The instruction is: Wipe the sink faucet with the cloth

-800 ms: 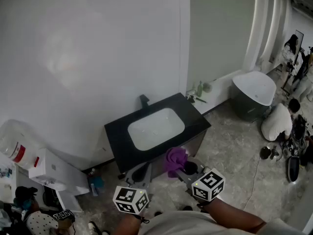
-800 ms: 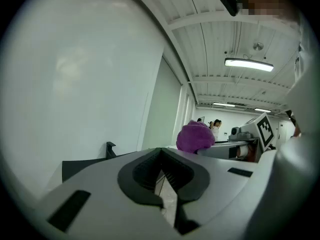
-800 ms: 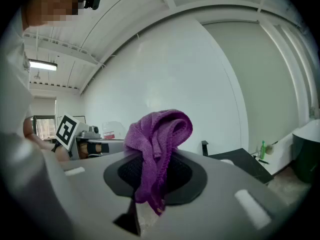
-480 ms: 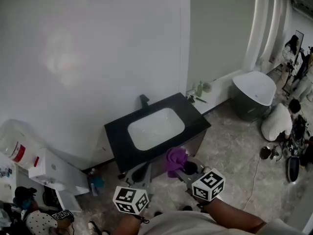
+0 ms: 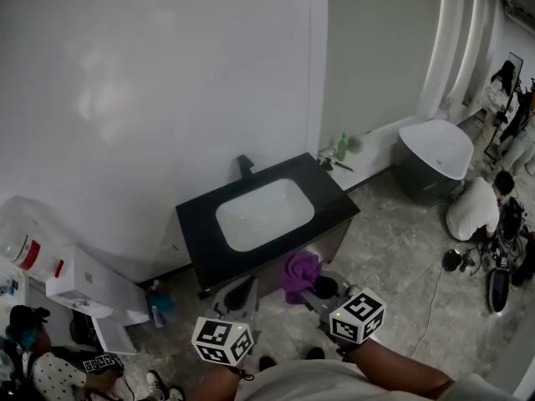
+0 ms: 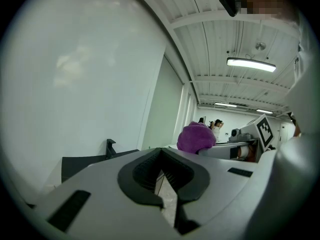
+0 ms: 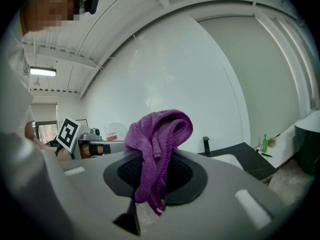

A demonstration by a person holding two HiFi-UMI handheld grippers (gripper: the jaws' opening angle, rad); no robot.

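crumpled purple cloth [image 7: 160, 129] pinched in right gripper [image 7: 155, 180]; left gripper [image 6: 162, 173] pressed together, empty

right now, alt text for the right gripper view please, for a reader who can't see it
The right gripper is shut on a bunched purple cloth that bulges above the jaws and trails below them. Behind it, a black faucet stands on a dark counter with a white sink, against a pale wall.
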